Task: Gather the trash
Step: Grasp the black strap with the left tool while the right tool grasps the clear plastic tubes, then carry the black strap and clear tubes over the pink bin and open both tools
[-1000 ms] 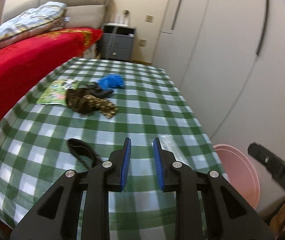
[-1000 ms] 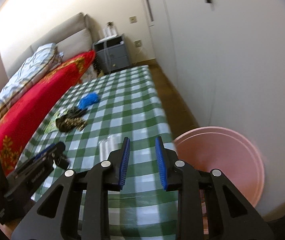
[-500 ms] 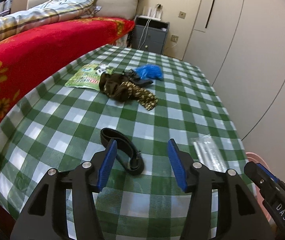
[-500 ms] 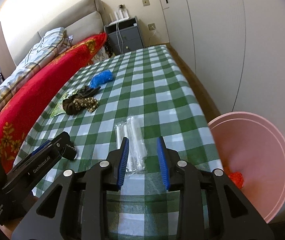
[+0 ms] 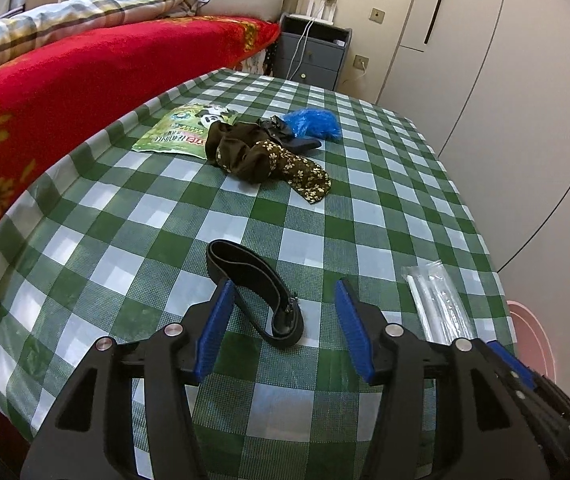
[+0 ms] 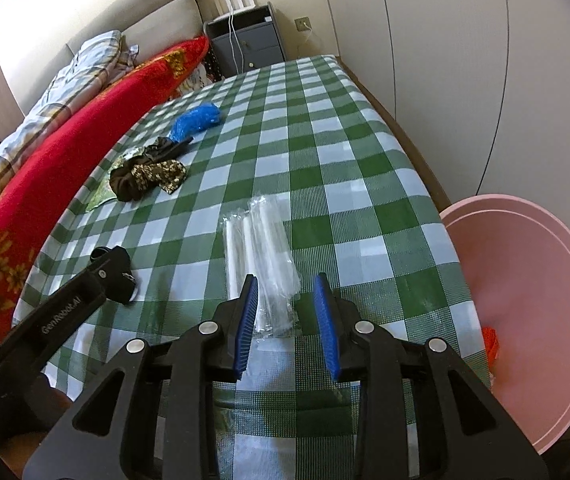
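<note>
Little is done — one orange scrap [image 6: 489, 343] lies in the pink bin [image 6: 545, 280] beside the tabletop [image 5: 365, 208]. Left gripper [image 5: 281, 330], its fingers just spread wide, brackets the black strap [image 5: 253, 280] without touching; right gripper [image 6: 287, 318] stands open around the clear wrapper [image 6: 261, 256]. The blue bag [image 5: 311, 122], cloth [image 5: 261, 154] and green packet [image 5: 183, 130] lie farther off — all uncollected.

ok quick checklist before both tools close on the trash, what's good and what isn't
1. Left tool open over the black looped strap: ok; its jaws have just been opening.
2. Strap between the left pads: ok, near end only.
3. Right tool lined up on the clear plastic packet of tubes: ok, jaws apart.
4. Pads pressing the packet: not ok, gap on both sides.
5. Pink round basin open beside the checked table: ok.
6. Whether either tool touches the cloth: cannot tell.
</note>
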Demonstrator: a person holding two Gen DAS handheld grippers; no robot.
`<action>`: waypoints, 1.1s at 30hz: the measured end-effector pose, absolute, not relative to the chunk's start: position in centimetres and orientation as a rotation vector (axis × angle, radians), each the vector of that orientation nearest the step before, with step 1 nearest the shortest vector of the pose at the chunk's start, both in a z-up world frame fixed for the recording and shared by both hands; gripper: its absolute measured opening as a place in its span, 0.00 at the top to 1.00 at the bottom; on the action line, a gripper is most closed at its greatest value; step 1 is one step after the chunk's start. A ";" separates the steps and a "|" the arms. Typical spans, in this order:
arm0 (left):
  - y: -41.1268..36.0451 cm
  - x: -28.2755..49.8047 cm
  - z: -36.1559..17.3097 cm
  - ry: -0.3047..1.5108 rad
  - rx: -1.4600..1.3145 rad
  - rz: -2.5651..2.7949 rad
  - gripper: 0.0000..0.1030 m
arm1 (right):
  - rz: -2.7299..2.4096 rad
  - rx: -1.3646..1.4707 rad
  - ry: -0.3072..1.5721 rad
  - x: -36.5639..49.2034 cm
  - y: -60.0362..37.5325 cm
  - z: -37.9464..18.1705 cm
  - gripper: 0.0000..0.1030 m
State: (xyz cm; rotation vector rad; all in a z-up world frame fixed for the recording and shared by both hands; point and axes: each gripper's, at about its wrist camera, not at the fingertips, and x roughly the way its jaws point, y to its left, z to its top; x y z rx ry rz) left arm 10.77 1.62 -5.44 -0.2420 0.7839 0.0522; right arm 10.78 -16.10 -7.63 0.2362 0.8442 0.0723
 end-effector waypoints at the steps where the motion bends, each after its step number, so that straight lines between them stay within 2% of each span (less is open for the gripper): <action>1: 1.6 10.8 -5.5 0.785 -0.243 0.053 0.50 | 0.071 0.233 0.848 10.8 -16.0 -7.7 0.71; 8: 1.7 11.0 -5.8 0.804 -0.244 0.056 0.58 | 0.078 0.203 0.867 10.9 -15.6 -8.2 0.72; 10: 1.8 11.1 -6.0 0.812 -0.249 0.052 0.64 | 0.082 0.199 0.871 10.9 -15.4 -8.2 0.77; 14: 1.8 11.2 -6.1 0.819 -0.253 0.041 0.76 | 0.099 0.188 0.873 10.9 -15.0 -8.2 0.96; 16: 1.7 11.2 -6.0 0.814 -0.252 0.030 0.86 | 0.111 0.184 0.864 10.8 -14.9 -7.9 0.98; 21: 1.5 11.0 -5.6 0.803 -0.240 0.007 0.90 | 0.127 0.174 0.820 10.3 -14.6 -6.9 0.99; 33: 1.3 9.2 -3.7 0.729 -0.200 -0.036 0.90 | 0.108 0.181 0.729 8.4 -15.6 -3.6 0.99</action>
